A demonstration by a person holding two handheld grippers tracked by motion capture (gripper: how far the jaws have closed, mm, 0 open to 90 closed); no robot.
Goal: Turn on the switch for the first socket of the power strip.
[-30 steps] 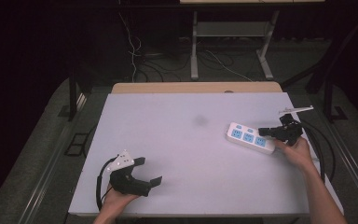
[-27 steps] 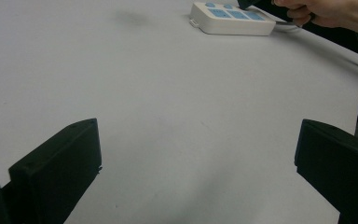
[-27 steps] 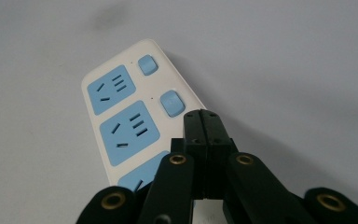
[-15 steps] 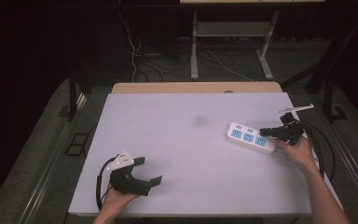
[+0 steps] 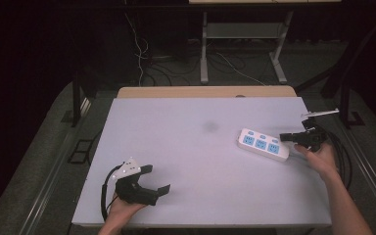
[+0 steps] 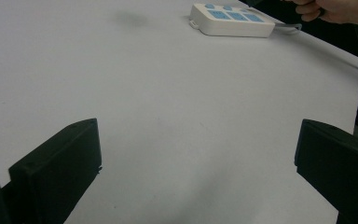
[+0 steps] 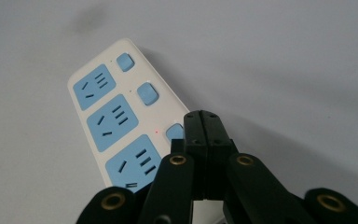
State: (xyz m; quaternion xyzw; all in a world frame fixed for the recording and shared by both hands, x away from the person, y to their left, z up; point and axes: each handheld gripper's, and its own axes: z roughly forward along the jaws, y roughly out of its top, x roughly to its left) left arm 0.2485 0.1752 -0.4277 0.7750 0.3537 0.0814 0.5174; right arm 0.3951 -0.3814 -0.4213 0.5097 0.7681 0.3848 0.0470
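Jaws of your left gripper (image 5: 149, 185) stand wide apart with nothing between them; it rests low on the near left part of the white table (image 5: 191, 161), held in your left hand (image 5: 120, 209), its black cable looping beside it. From the left gripper view, bare tabletop stretches between those jaws toward the power strip (image 6: 233, 19) far across.

Moving right, a faint grey smudge (image 5: 210, 127) marks the table's middle. Nothing stands between the two grippers.

Further right lies the power strip (image 5: 264, 144), flat on the table near the right edge. Its long axis runs slantwise, from the upper left down toward the near right, where its cord end meets your right hand (image 5: 318, 157). It is a white block with three blue sockets in a row and three small blue buttons alongside; a tiny red light shows beside the nearest button.

Your right gripper (image 5: 286, 136) has its jaws pressed together, empty, their joined tip over the nearest button (image 7: 175, 133) at the strip's cord end. Black cables pile at the table's right edge.
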